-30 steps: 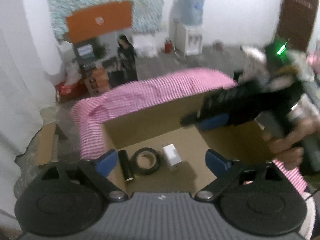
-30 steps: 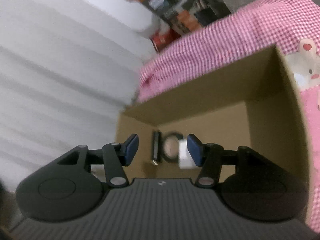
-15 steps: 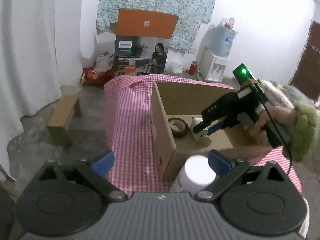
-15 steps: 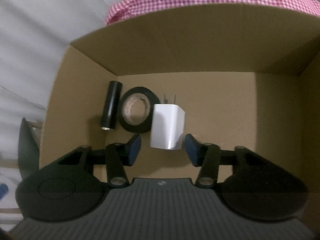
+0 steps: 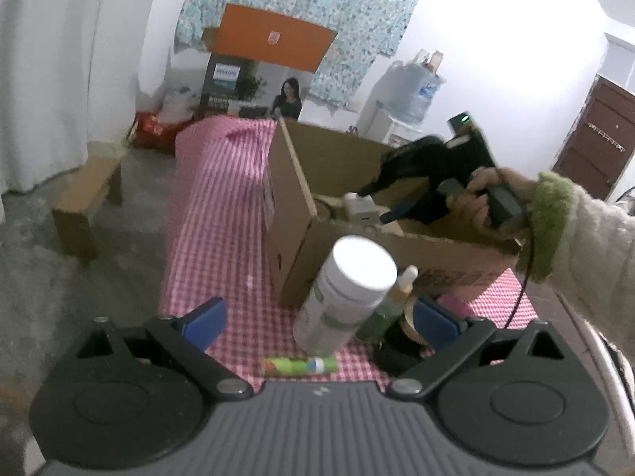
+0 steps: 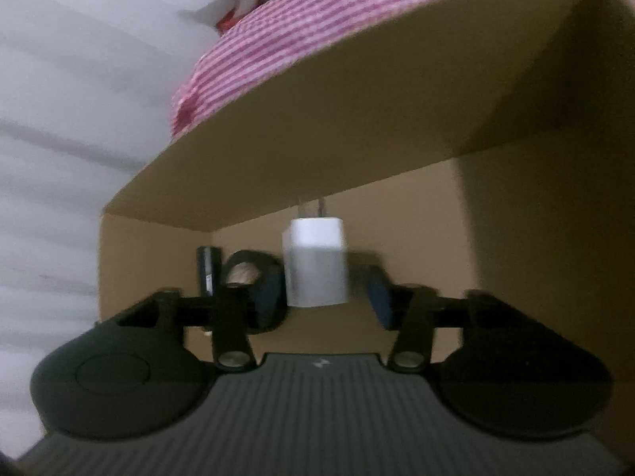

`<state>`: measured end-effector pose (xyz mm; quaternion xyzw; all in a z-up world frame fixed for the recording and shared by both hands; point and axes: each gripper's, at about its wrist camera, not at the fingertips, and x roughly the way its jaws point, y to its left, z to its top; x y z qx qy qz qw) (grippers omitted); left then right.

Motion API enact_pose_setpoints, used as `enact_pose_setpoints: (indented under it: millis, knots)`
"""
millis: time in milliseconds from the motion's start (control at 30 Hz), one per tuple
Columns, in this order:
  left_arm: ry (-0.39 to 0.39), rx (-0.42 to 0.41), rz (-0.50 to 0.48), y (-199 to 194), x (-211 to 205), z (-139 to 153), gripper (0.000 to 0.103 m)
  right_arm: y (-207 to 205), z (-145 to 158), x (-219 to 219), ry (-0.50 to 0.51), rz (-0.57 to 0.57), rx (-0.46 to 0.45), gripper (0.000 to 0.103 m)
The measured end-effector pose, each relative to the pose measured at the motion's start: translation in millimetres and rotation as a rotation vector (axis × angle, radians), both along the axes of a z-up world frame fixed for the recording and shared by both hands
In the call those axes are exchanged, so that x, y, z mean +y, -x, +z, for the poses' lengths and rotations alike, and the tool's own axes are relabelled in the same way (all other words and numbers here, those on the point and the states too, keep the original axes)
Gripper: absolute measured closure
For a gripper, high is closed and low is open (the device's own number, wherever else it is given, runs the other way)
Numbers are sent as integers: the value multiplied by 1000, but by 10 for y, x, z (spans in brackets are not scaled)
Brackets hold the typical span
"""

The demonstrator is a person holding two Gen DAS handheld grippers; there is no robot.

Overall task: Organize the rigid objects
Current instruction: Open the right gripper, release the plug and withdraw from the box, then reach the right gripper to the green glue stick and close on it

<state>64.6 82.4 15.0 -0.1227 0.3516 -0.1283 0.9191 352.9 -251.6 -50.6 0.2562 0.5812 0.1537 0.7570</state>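
White charger (image 6: pixel 316 267) between spread right hand-held gripper (image 6: pixel 322 291) fingers inside cardboard box (image 6: pixel 357 127).

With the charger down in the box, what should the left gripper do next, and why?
Probably ease the left gripper forward and shut on the white-capped bottle. Its jaws are open with the bottle standing between them, outside the cardboard box, while the white charger sits free between the right gripper's open jaws.

One brand can be made out: "PHILIPS", blurred, in a white panel on the dark product box (image 5: pixel 226 75) beyond the far end of the cardboard box (image 5: pixel 293 214). The white-capped bottle's (image 5: pixel 345 297) label cannot be read.
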Motion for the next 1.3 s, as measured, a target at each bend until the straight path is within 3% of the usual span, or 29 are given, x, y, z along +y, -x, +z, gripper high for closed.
enact_pose_setpoints:
  millis: [133, 300, 467, 600, 767, 900, 967, 1100, 1200, 1300]
  knots:
    - [15, 11, 15, 64, 8, -70, 2, 156, 292, -82, 2, 1, -59, 35]
    - [-12, -13, 33, 188, 1, -52, 2, 700, 912, -84, 38, 68, -261, 30]
    - [-41, -22, 5, 298, -54, -59, 0, 1702, 1543, -98, 68, 152, -559, 23]
    - [-21, -4, -37, 331, -100, -106, 0, 2486, 1591, -131, 74, 174, -673, 23]
    - [-15, -21, -108, 362, -189, -137, 0, 3136, 1127, 28, 86, 187, -662, 25]
    - [-30, -13, -149, 325, -275, -231, 0, 3358, 615, 274, 38, 178, -590, 39]
    - [-58, -7, -154, 278, -315, -277, 0, 3334, 385, 347, -24, 150, -533, 47]
    - [-217, -28, -156, 183, -447, -359, 0, 3115, 15, 511, -162, 102, -380, 58]
    - [-293, -36, -150, 90, -493, -449, 2, 3025, -101, 595, -208, 78, -319, 60]
    - [-336, -3, -168, -42, -518, -572, 11, 2889, -227, 706, -232, 71, -274, 61]
